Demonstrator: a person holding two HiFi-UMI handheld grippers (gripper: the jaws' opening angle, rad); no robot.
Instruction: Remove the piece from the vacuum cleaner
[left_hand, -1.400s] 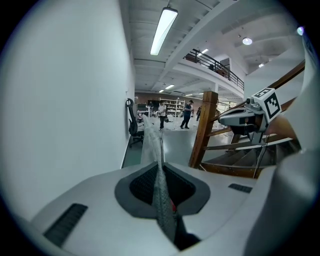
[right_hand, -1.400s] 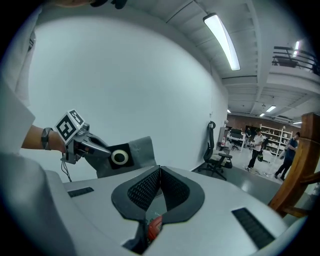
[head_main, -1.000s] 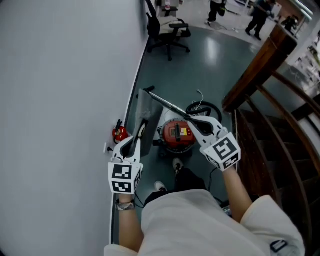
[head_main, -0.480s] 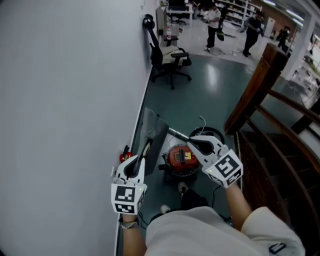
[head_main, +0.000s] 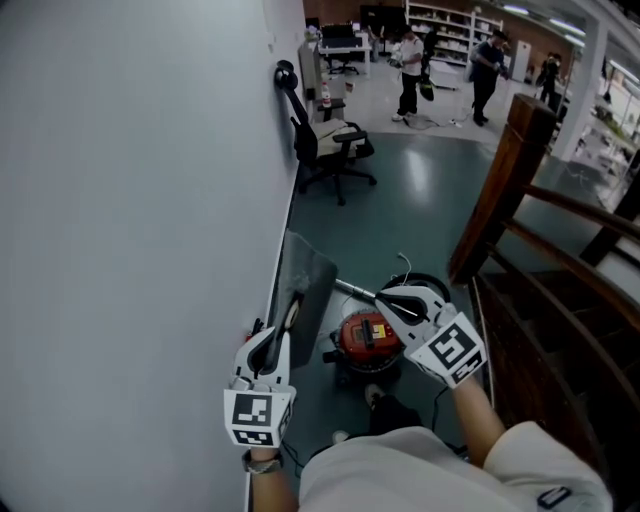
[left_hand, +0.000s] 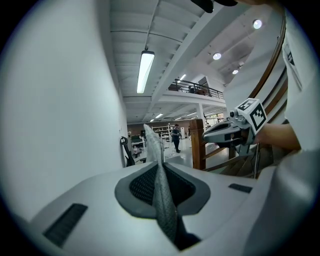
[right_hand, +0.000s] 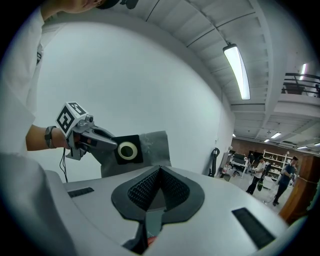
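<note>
Dust bag (head_main: 310, 268) pinched edge-on between jaws of left gripper (head_main: 292, 303); jaws of right gripper (head_main: 384, 297) fully together, apart from it

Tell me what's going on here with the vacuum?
A person is working with a tool in each hand. The left tool is clamped on a grey dust bag and holds it up beside the wall, clear of the red vacuum cleaner on the floor below. The bag's black collar with its round opening faces the right gripper view. The right tool is shut with nothing in it, above the vacuum. The piece looks already out.
</note>
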